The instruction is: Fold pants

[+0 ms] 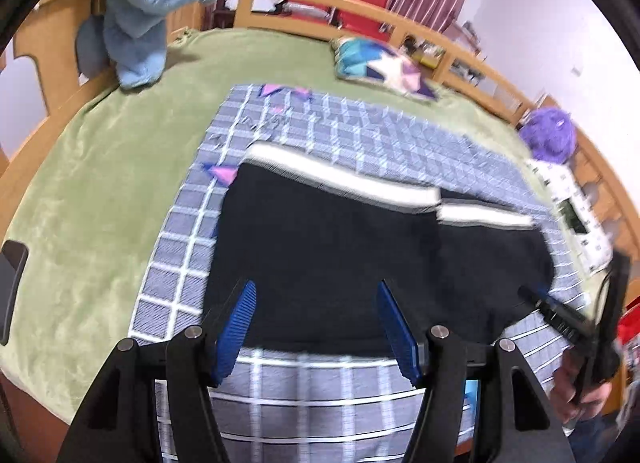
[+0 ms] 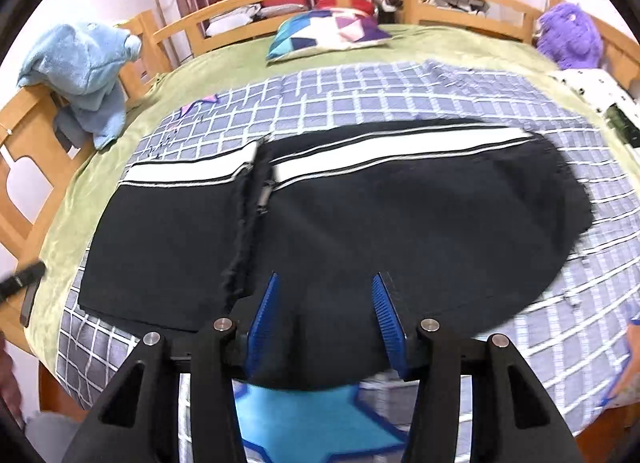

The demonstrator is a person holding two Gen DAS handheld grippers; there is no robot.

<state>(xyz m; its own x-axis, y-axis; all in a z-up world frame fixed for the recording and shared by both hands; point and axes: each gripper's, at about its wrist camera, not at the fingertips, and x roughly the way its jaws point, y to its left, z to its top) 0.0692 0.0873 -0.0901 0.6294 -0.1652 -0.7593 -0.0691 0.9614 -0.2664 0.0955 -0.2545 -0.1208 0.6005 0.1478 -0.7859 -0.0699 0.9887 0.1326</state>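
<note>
Left gripper (image 1: 316,299) and right gripper (image 2: 325,291) agape, empty, above black white-striped folded pants (image 2: 340,215); long axis 9-to-3 o'clock.

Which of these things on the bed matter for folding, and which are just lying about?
For the job: black pants; left gripper; right gripper.

Lying about: checked sheet; patchwork pillow; blue towel; purple plush toy; phone.

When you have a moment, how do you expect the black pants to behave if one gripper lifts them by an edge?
The black pants would probably drape limply: they lie flat and folded on the checked blanket. A single pinch would likely let the folded layers slide apart. They look fairly thick, so perhaps moderately heavy for cloth.
</note>
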